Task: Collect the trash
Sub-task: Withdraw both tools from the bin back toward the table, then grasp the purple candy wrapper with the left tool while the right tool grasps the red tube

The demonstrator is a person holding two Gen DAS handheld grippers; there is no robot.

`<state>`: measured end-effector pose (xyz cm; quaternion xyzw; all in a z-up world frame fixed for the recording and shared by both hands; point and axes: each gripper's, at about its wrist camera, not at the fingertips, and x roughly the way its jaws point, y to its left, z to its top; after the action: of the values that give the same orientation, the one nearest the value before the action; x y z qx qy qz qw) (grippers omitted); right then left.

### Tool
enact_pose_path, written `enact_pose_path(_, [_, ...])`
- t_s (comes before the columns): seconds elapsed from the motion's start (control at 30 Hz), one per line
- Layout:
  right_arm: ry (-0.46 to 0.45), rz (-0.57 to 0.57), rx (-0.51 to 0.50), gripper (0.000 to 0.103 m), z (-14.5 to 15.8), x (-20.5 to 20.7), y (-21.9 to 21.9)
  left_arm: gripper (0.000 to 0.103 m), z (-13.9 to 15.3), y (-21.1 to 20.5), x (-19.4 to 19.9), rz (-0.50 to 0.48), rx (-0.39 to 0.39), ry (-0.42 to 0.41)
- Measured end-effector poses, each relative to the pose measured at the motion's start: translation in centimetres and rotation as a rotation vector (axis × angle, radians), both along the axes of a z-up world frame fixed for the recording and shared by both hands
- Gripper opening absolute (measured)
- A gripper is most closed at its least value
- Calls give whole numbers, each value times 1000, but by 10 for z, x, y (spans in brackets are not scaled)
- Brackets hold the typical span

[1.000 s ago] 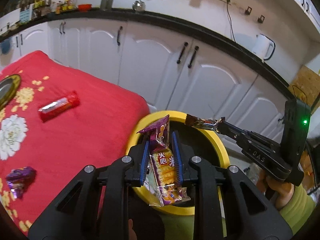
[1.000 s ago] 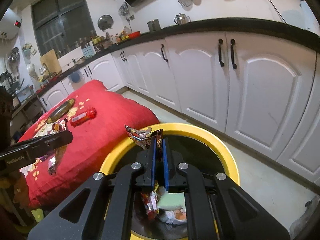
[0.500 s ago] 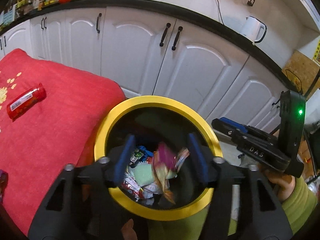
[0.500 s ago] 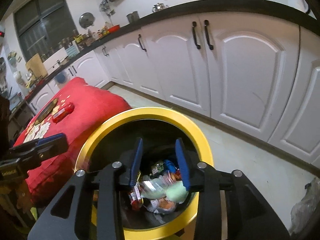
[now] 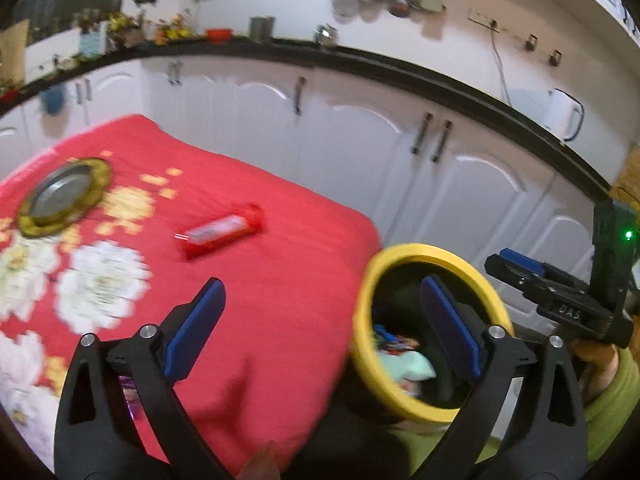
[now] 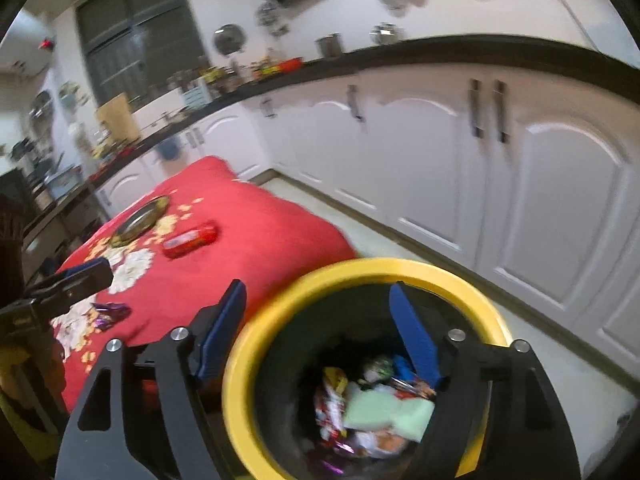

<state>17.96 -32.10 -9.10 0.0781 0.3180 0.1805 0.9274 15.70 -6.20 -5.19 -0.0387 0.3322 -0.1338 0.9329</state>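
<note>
Two claws were seen, and both were spread wide with nothing held between their blue pads. The left claw [image 5: 322, 320] was poised over the near right edge of the red flowered cloth [image 5: 280, 280] that covered the desk, with its right finger in front of the mouth of the round yellow-rimmed black trash bin [image 5: 362, 320]. The right claw [image 6: 318, 328] was held above that same bin [image 6: 240, 360], its right finger over the opening and its left finger over the cloth [image 6: 240, 220] just left of the rim.

The bin was placed right beside the desk's right edge, in front of the white kitchen cabinets [image 6: 540, 200]. Inside it a heap of crumpled snack wrappers [image 6: 336, 396] and a pale green piece of paper [image 6: 388, 412] could be seen; the details were blurred.

On the cloth, a red cylindrical snack packet with a silver label [image 5: 222, 232] was lying on its side, far from the left claw and well apart from the bin. A crumpled purple wrapper [image 6: 108, 314] was lying nearer, to the left, close to the tip of the left claw as seen from the right wrist. A round metal plate with a gold rim [image 5: 64, 196] was set at the far left of the cloth.
</note>
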Motion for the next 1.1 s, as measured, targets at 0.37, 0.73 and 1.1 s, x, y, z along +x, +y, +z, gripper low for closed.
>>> enact_pose_path(0.37, [-25, 226, -40, 86, 25, 50, 112, 91, -9, 91, -13, 113, 45, 49])
enact_pose_path(0.73, [-47, 501, -289, 95, 5, 102, 214, 91, -46, 128, -17, 91, 60, 173])
enact_pose_path(1.1, [-76, 747, -716, 95, -38, 129, 270, 69, -70, 124, -3, 33, 60, 270])
